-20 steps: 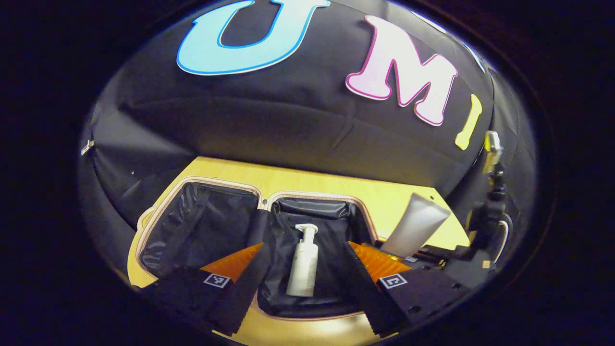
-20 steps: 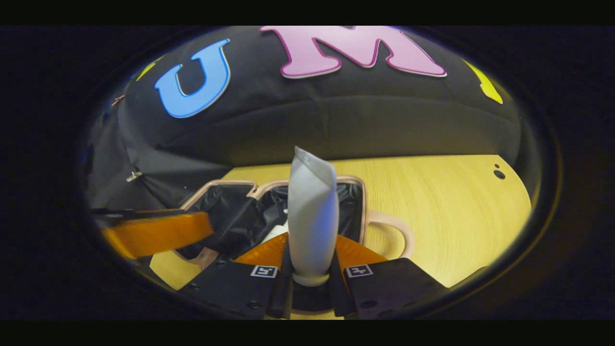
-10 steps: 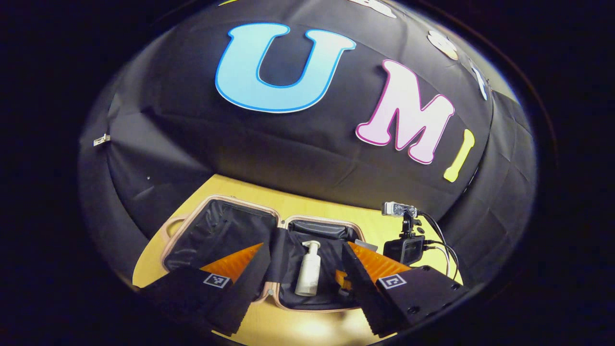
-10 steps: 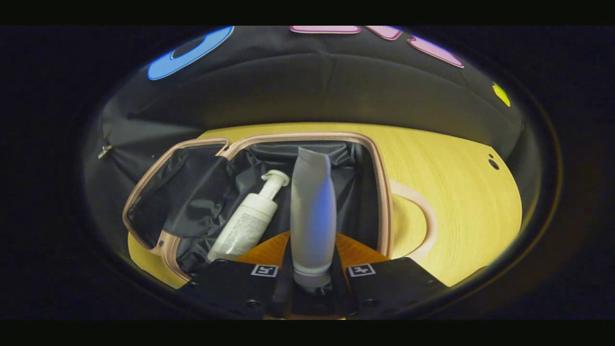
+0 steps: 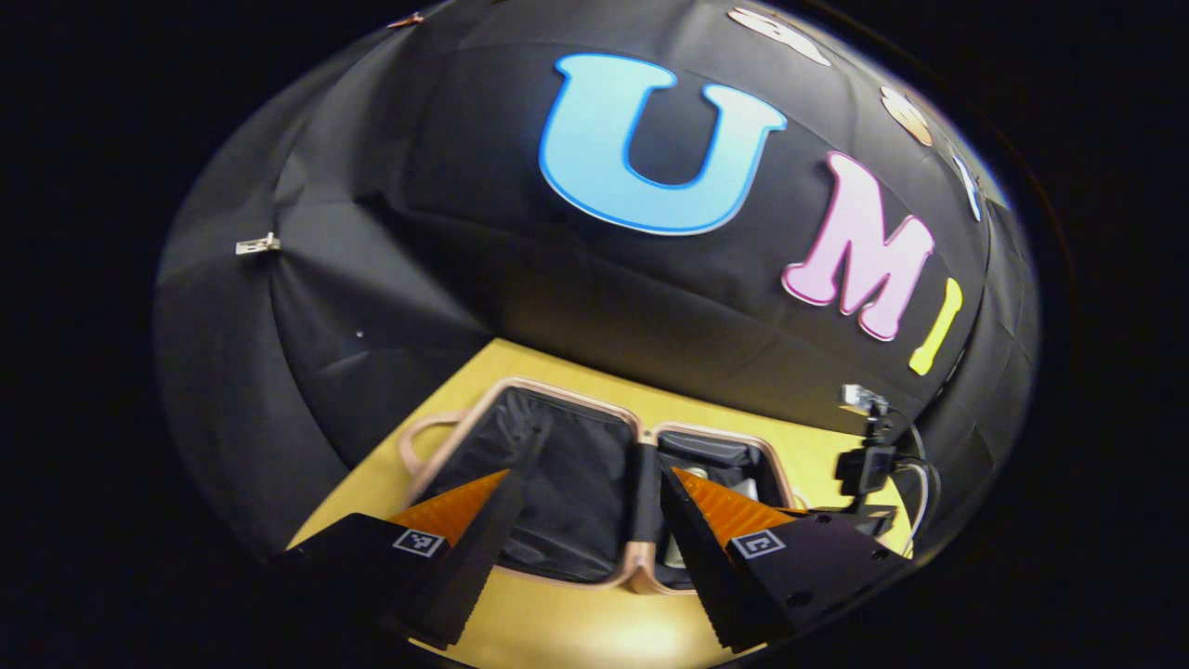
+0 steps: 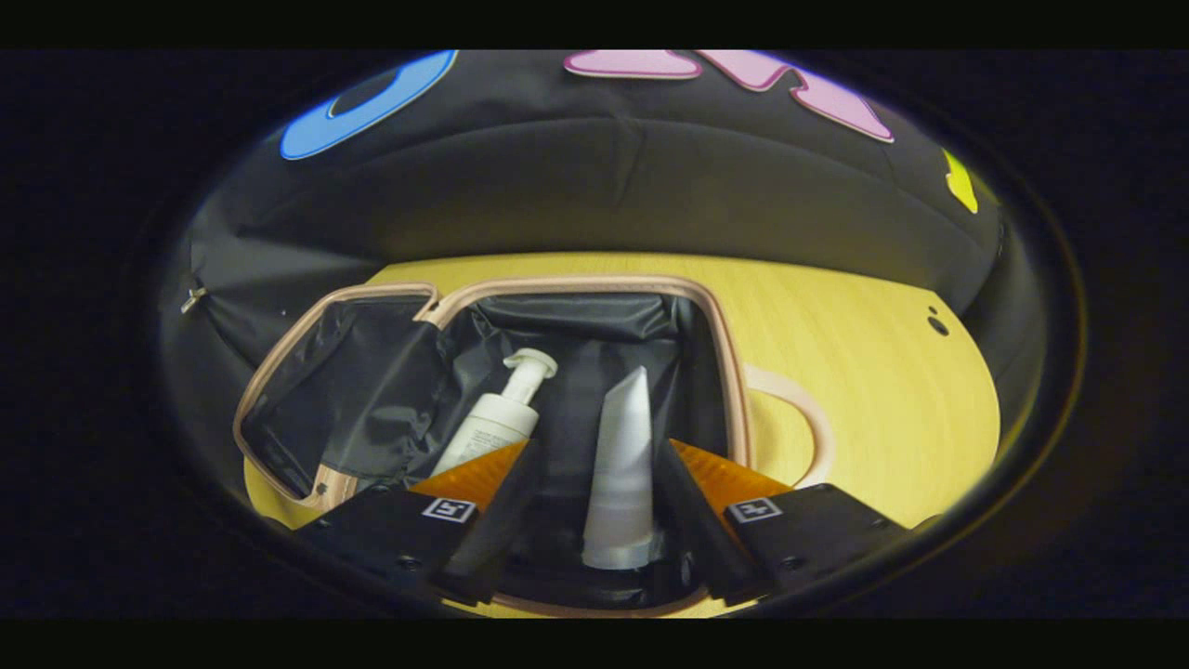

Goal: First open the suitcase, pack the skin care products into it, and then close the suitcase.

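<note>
Since the earlier frames, the right tool [image 6: 594, 520] has let go of the grey tube [image 6: 620, 492], which it was pinching upright over the case, and the left tool [image 5: 581, 530] has swung away toward the lid side of the suitcase [image 5: 557, 483].

Left gripper view: the left tool's fingers are spread wide with nothing between them, hovering above the near edge of the open suitcase. The case lies flat on the yellow desk [image 5: 576, 632], both halves showing their black lining inside the pinkish rim. Between the fingers sits mostly the lid half; the other half lies just right of it, with a little pale object visible in it, too small to name. Farther right, the other tool [image 5: 864, 465] hangs over that half.

Right gripper view: the right tool is spread open, its fingers on either side of the tube without touching it. The tube lies in the right-hand half of the suitcase [image 6: 725, 372], cap end toward the camera. Just to its left lies the white pump bottle [image 6: 492, 423], nozzle pointing away.

Judged from this, opening is done and two products are packed. Whether more products wait on the desk cannot be told. Closing the lid half over the filled half is still left.
</note>
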